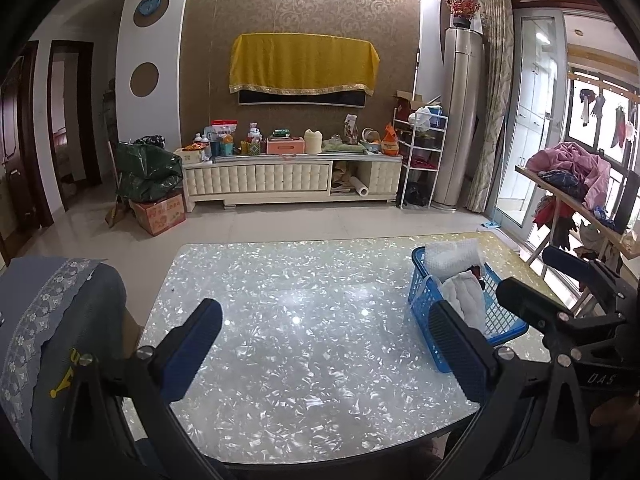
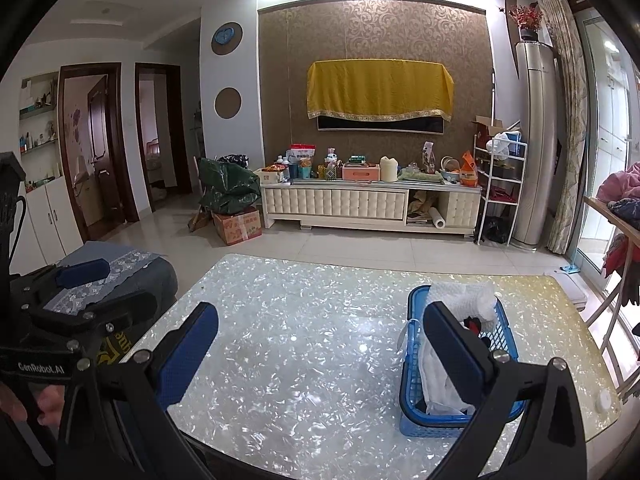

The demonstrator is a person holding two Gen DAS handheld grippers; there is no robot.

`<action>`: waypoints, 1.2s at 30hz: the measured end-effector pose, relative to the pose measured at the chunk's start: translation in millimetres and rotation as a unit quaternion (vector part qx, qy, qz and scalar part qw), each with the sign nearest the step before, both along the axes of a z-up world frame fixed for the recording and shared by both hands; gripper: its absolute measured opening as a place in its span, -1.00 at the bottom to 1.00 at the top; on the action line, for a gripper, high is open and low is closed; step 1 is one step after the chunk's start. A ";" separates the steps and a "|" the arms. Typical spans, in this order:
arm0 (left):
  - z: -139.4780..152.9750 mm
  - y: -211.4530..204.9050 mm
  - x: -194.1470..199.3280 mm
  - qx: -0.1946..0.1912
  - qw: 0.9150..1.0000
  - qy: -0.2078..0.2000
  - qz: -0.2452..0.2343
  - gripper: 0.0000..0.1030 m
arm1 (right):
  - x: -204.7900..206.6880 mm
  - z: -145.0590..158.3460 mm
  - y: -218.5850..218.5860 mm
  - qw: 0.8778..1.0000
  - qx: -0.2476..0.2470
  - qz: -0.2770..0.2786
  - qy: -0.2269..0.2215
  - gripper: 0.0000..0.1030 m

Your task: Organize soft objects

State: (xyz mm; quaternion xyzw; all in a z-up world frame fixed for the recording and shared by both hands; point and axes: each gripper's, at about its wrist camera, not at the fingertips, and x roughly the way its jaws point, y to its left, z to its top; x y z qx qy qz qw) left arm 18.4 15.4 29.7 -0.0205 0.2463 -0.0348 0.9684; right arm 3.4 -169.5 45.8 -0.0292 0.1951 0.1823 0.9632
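Room: a living room is seen, with a cream padded TV cabinet (image 2: 360,204) against the far patterned wall and a yellow cloth draped over the screen above it.
Surface: a glossy pearl-patterned tabletop (image 1: 288,320) fills the near part of both views; apart from the basket at its right, almost all of it is seen bare.
Container: a blue plastic mesh basket (image 2: 414,360) stands on the right side of the tabletop, near the front edge.
Soft objects: a white bubble-wrap bundle (image 2: 460,296) lies at the far end of the basket, a white folded cloth (image 1: 464,296) at its near end, and a small dark-and-red item, too hidden to name, sits between them.
Left tongs: the left tongs (image 1: 324,344) are held spread wide and empty above the near middle of the tabletop.
Right tongs: the right tongs (image 2: 320,352) are likewise released, nothing between the blue pads, with the right pad seen in front of the basket.
Beside the tabletop: a grey-blue lace-trimmed cover (image 1: 48,320) is draped over a seat at the near left, off the tabletop.
Done: the soft things within view are judged already gathered into the basket.
Left: little appears to remain; whether the seat cover belongs to the task cannot be told.
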 end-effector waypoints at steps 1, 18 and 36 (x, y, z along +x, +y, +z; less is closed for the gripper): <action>0.1 0.4 0.0 0.000 1.000 0.000 0.001 0.99 | 0.1 0.3 -0.3 1.000 0.000 -0.001 0.002 0.99; 3.9 -0.7 -1.6 0.004 1.000 -0.007 -0.006 0.99 | -5.2 1.3 -0.1 1.000 -0.004 -0.003 0.001 0.99; 3.0 -5.2 -2.1 0.008 1.000 -0.006 -0.012 0.99 | -5.2 2.2 -3.4 1.000 -0.007 -0.001 0.007 0.99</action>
